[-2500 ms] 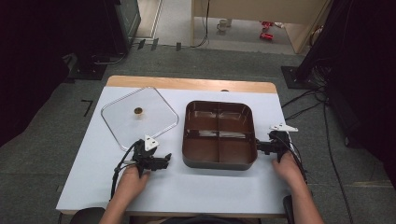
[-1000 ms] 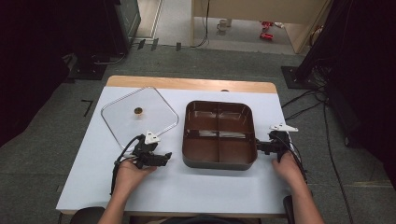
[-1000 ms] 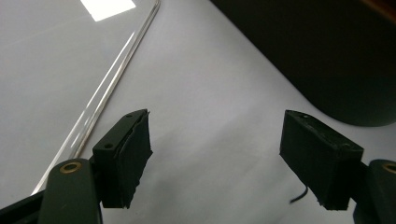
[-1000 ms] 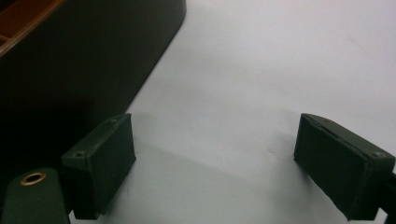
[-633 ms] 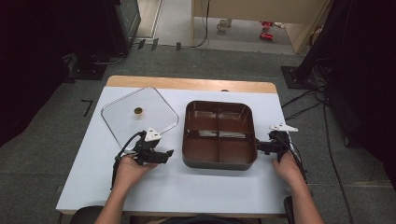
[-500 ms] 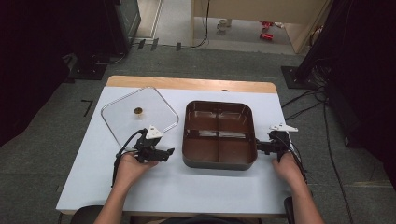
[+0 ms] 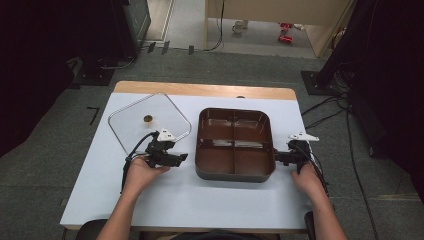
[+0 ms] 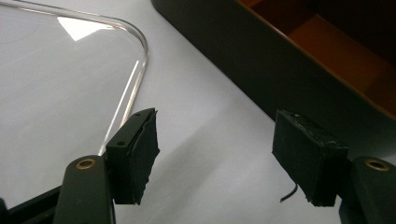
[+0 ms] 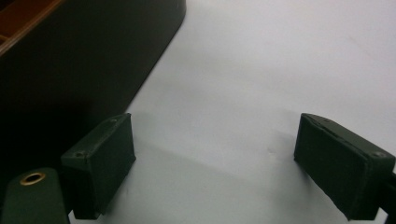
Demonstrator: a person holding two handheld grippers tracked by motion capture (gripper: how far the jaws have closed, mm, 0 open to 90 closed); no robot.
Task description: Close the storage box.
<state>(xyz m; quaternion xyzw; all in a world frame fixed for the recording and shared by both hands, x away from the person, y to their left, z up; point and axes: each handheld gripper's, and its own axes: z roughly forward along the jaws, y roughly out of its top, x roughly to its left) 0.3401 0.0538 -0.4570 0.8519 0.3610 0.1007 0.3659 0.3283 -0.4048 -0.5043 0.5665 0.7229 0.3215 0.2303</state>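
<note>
Both grippers are sitting open and empty: left gripper (image 7: 172, 159), jaws just narrowing, risks scraping the clear rounded-square lid (image 7: 149, 123); right gripper (image 7: 281, 157) risks bumping the brown four-compartment tray (image 7: 235, 173).

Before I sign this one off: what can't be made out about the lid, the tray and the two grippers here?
- Lid: its knob is too small in the high view to tell its make; in the left gripper view the frame edge cuts off most of the lid.
- Tray: the right gripper view shows its dark outer wall, the rest cut off.
- Left gripper: jaws too small in the high view; they have just been closing, nothing between them.
- Right gripper: the hand hides its body in the high view.
</note>
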